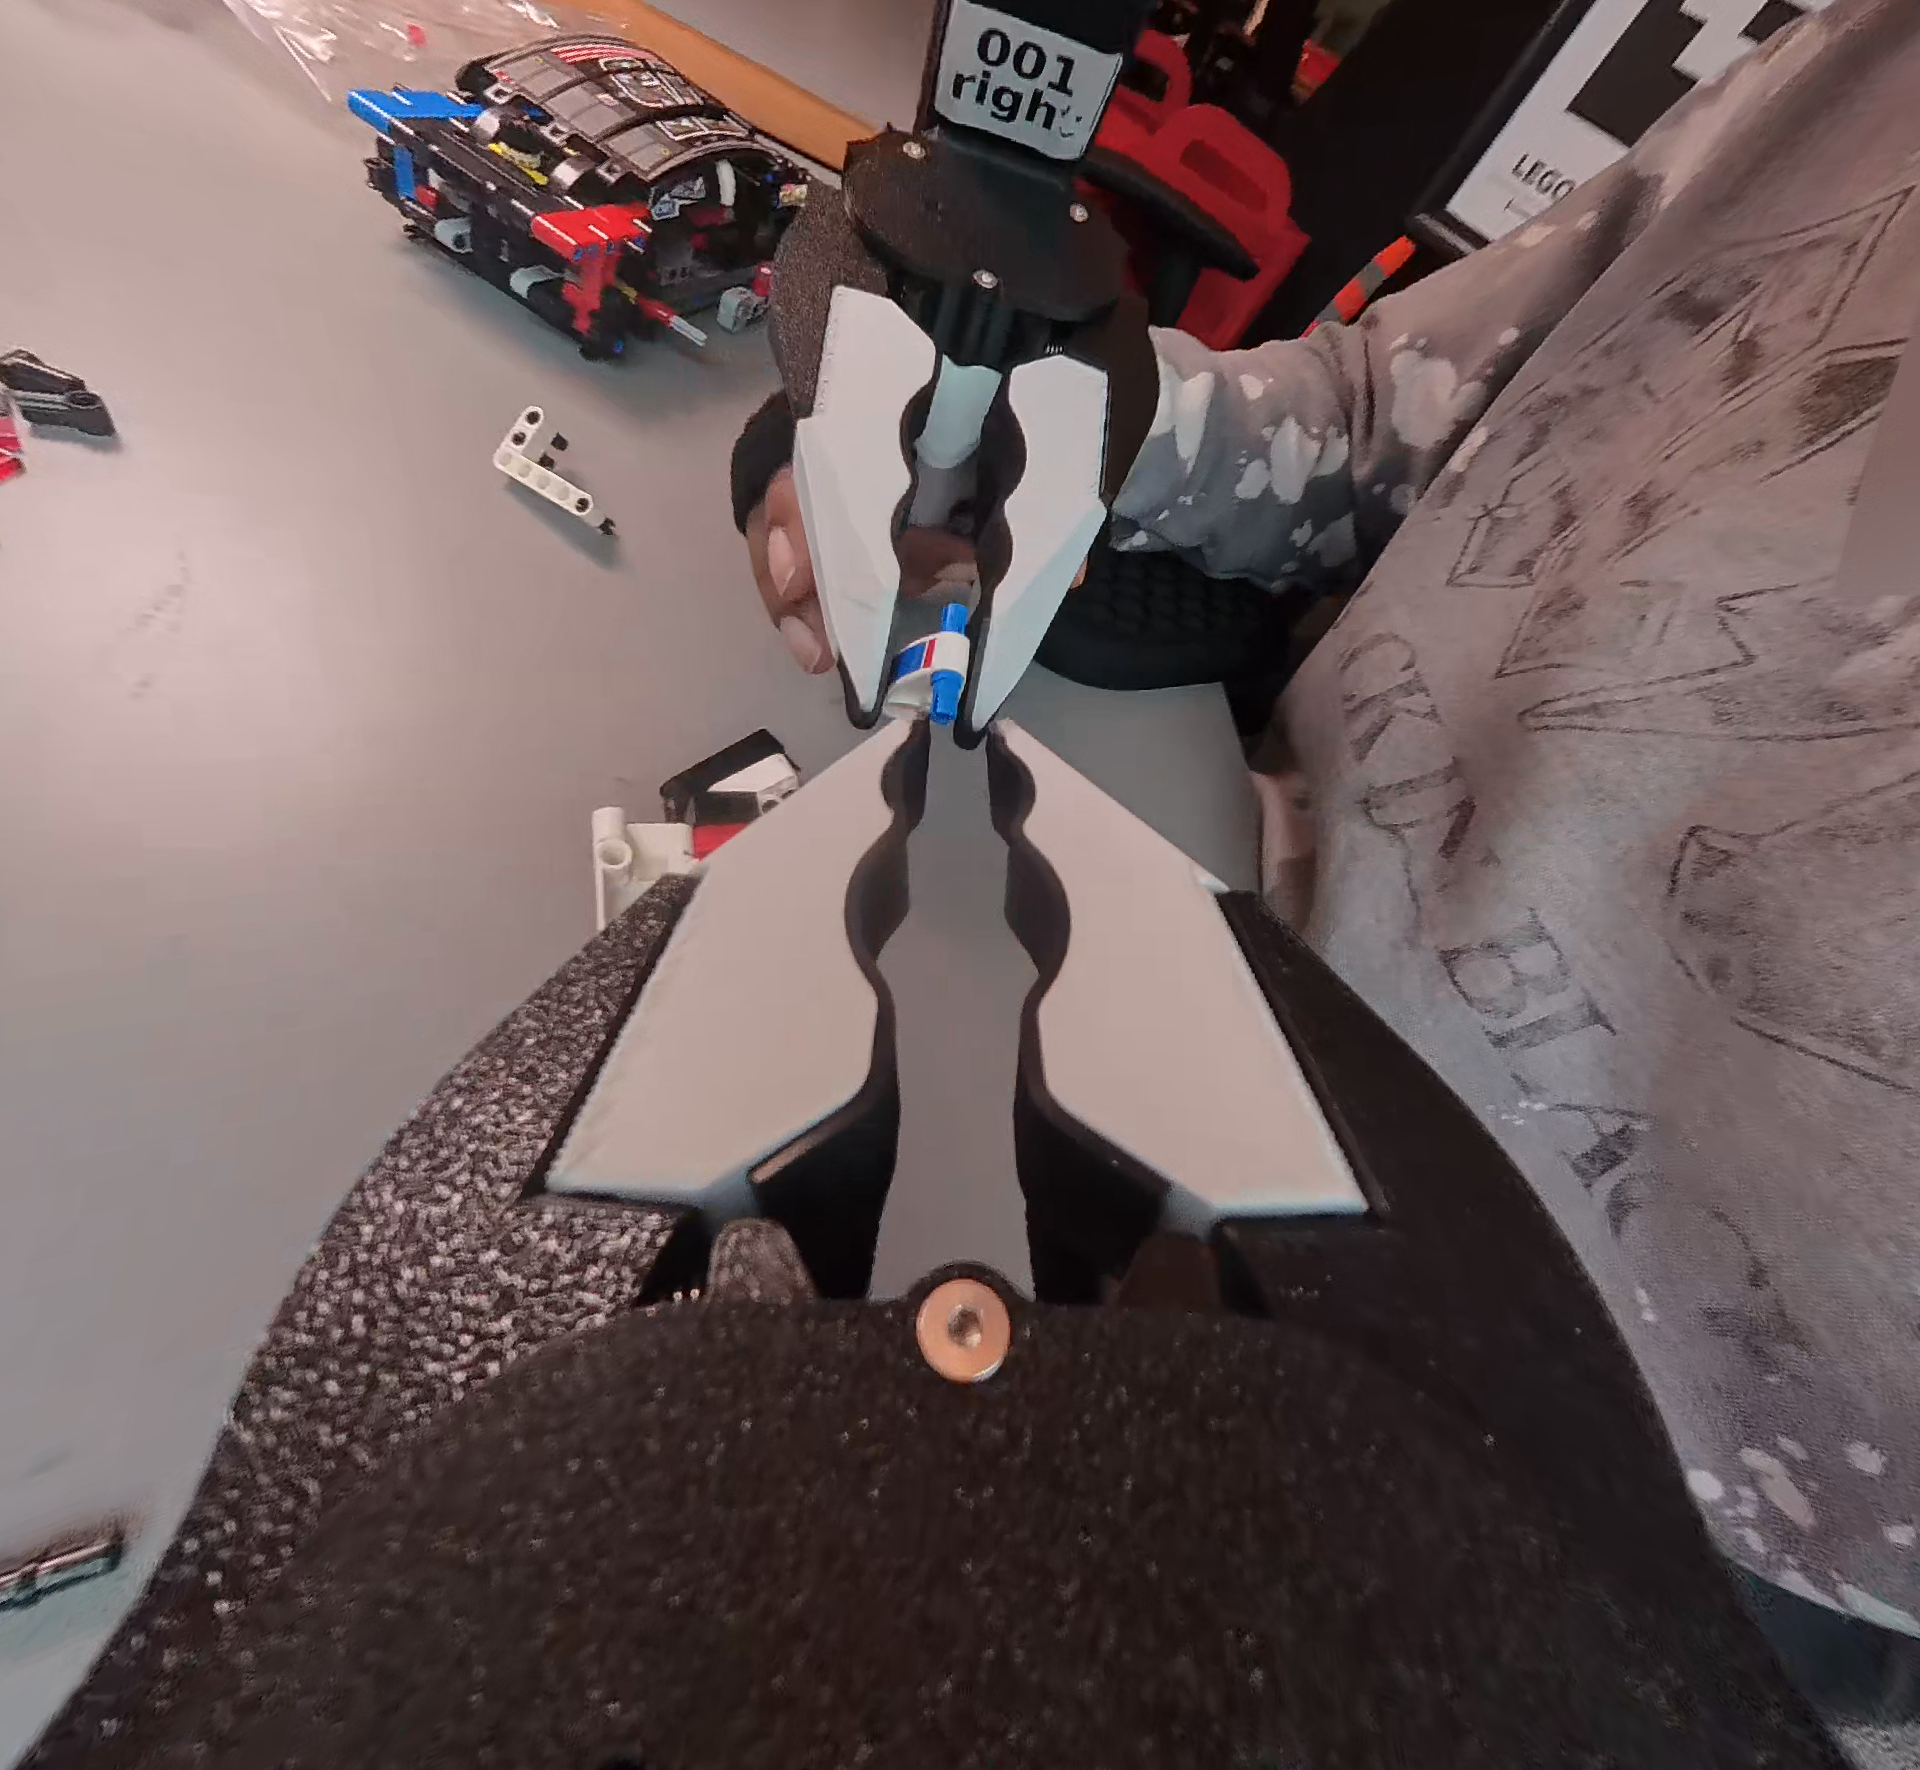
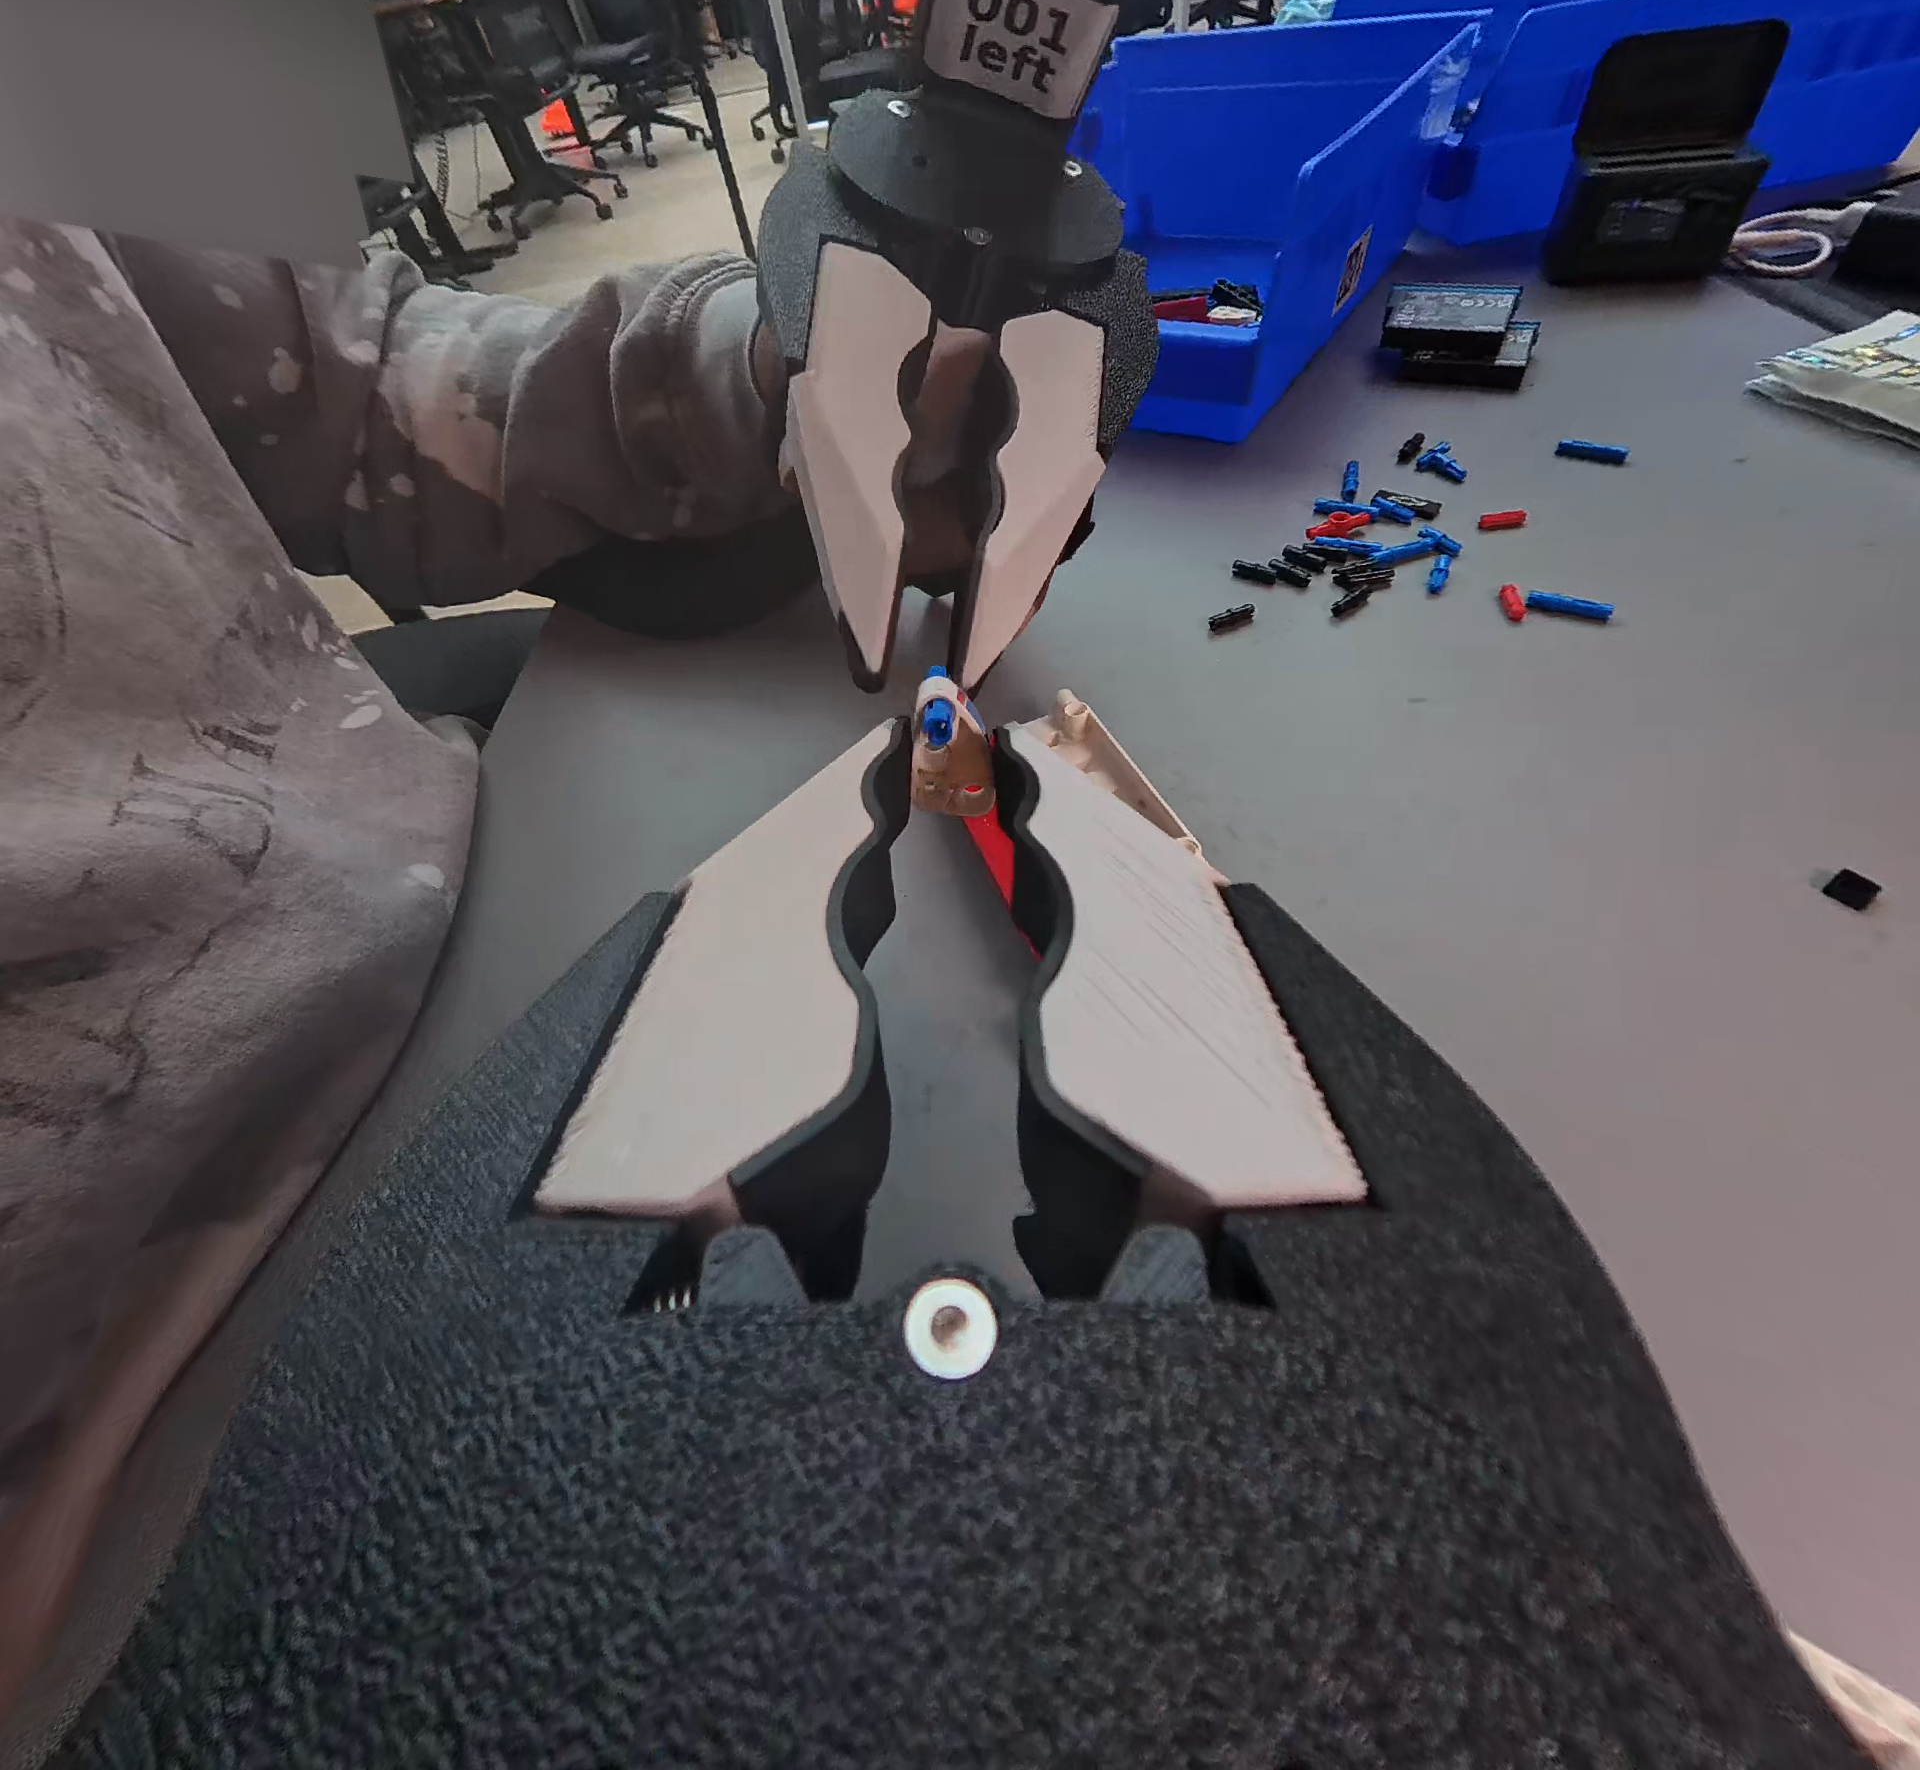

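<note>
My right gripper (image 2: pixel 951 733) is shut on a small white piece with a blue pin (image 2: pixel 938 718) and holds it just above the grey table (image 2: pixel 1455 889). In the left wrist view the right gripper (image 1: pixel 920 718) points towards me with that white, blue and red striped piece (image 1: pixel 928 666) between its fingertips. My left gripper (image 1: pixel 953 731) is slightly open and empty, tip to tip with the right one. Its jaws stand a narrow gap apart, right at the blue pin. In the right wrist view the left gripper (image 2: pixel 923 676) hangs just above the pin.
A partly built black brick car (image 1: pixel 582 182) and a white L-shaped beam (image 1: pixel 545 473) lie on the table. White, black and red parts (image 1: pixel 727 790) sit beside my left gripper. Loose blue, black and red pins (image 2: pixel 1382 546), blue bins (image 2: pixel 1299 214), black boxes (image 2: pixel 1455 333) and a small black piece (image 2: pixel 1851 889) lie right. Left and right tips are no more than a few centimetres apart. Between my right fingertips and the white L-shaped beam (image 1: pixel 545 473) there is roughly 15 cm.
</note>
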Available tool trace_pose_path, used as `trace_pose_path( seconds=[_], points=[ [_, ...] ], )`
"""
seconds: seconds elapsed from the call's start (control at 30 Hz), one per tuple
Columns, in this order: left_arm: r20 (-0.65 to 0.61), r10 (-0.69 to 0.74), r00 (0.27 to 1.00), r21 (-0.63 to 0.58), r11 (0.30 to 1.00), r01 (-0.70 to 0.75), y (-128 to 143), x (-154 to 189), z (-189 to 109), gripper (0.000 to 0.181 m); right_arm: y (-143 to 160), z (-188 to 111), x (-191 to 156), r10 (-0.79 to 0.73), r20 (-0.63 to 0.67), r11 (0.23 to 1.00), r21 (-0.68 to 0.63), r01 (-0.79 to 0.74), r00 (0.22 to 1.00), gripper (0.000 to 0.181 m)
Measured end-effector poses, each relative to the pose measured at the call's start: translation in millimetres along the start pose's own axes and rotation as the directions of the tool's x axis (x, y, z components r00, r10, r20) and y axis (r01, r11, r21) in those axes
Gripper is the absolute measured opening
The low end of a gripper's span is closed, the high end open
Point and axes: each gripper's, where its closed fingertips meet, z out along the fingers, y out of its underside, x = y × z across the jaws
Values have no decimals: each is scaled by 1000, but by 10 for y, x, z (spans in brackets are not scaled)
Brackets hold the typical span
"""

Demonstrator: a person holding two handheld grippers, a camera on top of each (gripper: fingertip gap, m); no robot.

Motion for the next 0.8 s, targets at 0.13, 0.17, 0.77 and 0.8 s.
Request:
trace_pose_path(
  seconds=[0.13,0.17,0.77,0.8],
  points=[
    [-29,-49,998,18,999,50,-20,15,19,10,-36,-19,-20,-69,-22,998,14,69,997,15],
    [-26,-59,998,17,998,60,-17,7,32,10,-42,-17,-17,-89,-34,996,12,89,995,15],
    [-124,-140,982,82,985,150,-157,114,-32,2,-232,-10,-104,-304,-122,947,67,313,945,14],
    [-131,-138,982,98,984,151,-196,129,-42,2,-276,-33,-106,-292,-121,948,91,303,949,14]
  ],
)
